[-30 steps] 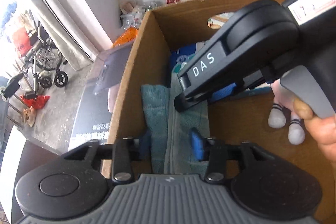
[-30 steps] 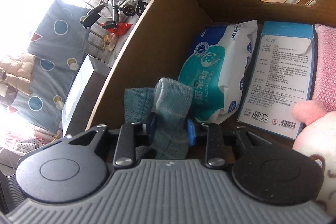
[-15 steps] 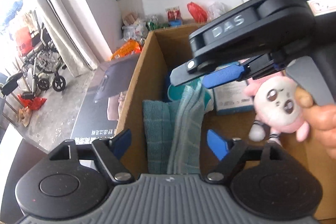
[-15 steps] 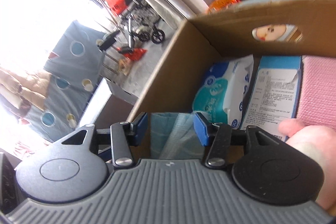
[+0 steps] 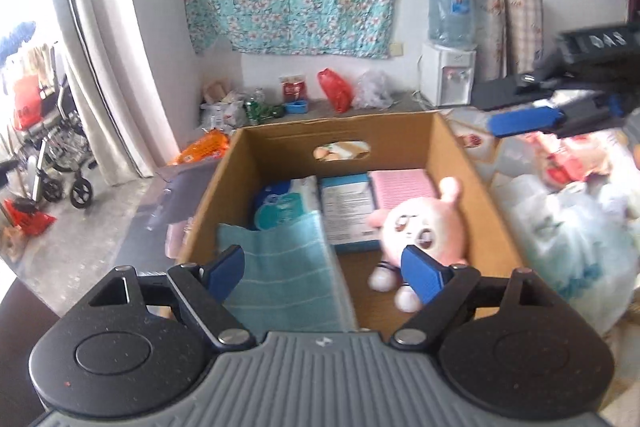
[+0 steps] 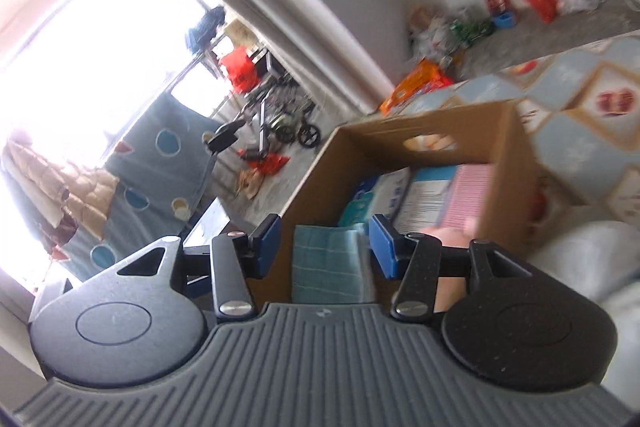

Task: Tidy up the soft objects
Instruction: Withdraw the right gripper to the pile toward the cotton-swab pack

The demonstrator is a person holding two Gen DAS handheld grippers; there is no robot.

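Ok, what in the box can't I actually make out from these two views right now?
- Left wrist view: the near part of the teal towel and the cardboard box floor, hidden behind the left tool.
- Left wrist view: the pink plush toy, its legs partly behind a tool finger.
- Right wrist view: the wipes pack and pink cloth, motion-blurred, print unreadable; the plush is almost wholly hidden.

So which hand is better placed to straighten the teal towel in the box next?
Probably left: the left gripper hangs over the cardboard box, jaws opening around the teal towel. The right gripper is off beyond its right wall.
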